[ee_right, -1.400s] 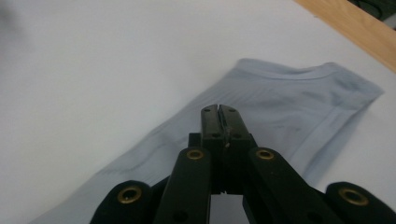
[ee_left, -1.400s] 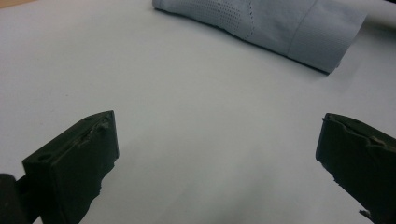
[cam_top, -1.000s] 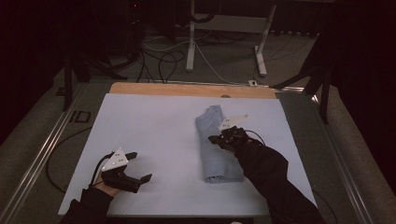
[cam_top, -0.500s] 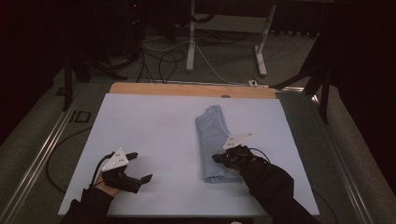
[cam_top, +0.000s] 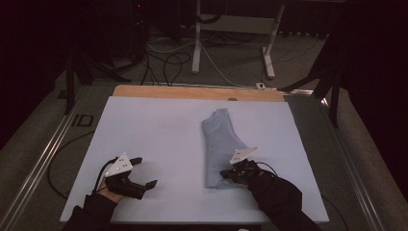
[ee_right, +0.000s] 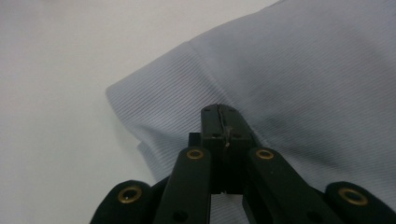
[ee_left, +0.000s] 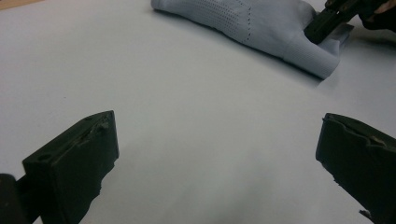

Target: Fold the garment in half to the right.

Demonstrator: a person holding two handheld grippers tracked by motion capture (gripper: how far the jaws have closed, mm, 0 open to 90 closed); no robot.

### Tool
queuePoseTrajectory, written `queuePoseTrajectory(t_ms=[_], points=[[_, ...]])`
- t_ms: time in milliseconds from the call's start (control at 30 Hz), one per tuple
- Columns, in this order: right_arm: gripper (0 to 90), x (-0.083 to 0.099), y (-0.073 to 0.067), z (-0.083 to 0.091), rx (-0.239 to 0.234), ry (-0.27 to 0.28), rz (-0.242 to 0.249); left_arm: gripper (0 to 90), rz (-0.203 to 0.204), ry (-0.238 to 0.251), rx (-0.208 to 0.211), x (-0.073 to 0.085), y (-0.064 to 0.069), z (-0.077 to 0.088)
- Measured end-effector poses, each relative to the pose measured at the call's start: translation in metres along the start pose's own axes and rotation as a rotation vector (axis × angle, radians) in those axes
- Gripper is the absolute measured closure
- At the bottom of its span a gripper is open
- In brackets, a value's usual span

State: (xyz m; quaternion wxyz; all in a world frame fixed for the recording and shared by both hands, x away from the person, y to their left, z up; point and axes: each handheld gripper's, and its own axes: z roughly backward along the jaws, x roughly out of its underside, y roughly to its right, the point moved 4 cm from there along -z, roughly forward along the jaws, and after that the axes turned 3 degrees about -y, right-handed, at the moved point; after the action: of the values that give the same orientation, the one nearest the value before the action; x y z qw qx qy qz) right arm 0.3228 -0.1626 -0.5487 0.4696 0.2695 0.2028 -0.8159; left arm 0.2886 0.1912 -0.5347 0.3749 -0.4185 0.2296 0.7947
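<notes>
A light blue folded garment lies lengthwise on the right half of the white table top. My right gripper is at its near hem, jaws shut. In the right gripper view the shut tips rest on the ribbed cloth with no fold visibly pinched between them. My left gripper sits open near the front left of the table, well apart from the garment. In the left gripper view the open gripper holds nothing, and the garment and the right gripper lie far ahead.
A wooden strip borders the table's far edge. Behind it stand a white frame stand and loose cables on the floor. A metal rail runs along the table's left side.
My right gripper has drawn back along the garment from its middle to its near hem. The bunched far end now lies flat. The left gripper has stayed put.
</notes>
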Motion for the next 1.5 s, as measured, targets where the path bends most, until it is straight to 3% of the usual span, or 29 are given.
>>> queuePoseTrajectory(t_ms=[267,767,1067,1267,1500], points=[[90.0,0.004,-0.011,0.001,-0.015,-0.011,0.03,0.4,0.004,-0.003,-0.002,0.0,0.0,-0.001],[90.0,0.013,-0.02,0.007,-0.028,-0.015,0.029,0.4,0.002,0.008,0.0,0.0,0.0,0.001],[90.0,0.015,-0.017,0.005,-0.035,0.009,0.038,0.4,-0.001,0.01,0.006,0.0,0.001,0.0],[90.0,0.014,-0.017,0.006,-0.042,0.017,0.013,0.4,-0.002,0.02,0.004,-0.001,0.001,0.002],[90.0,0.0,-0.014,0.02,-0.031,0.066,0.017,0.4,-0.008,0.025,-0.003,-0.001,0.0,0.005]])
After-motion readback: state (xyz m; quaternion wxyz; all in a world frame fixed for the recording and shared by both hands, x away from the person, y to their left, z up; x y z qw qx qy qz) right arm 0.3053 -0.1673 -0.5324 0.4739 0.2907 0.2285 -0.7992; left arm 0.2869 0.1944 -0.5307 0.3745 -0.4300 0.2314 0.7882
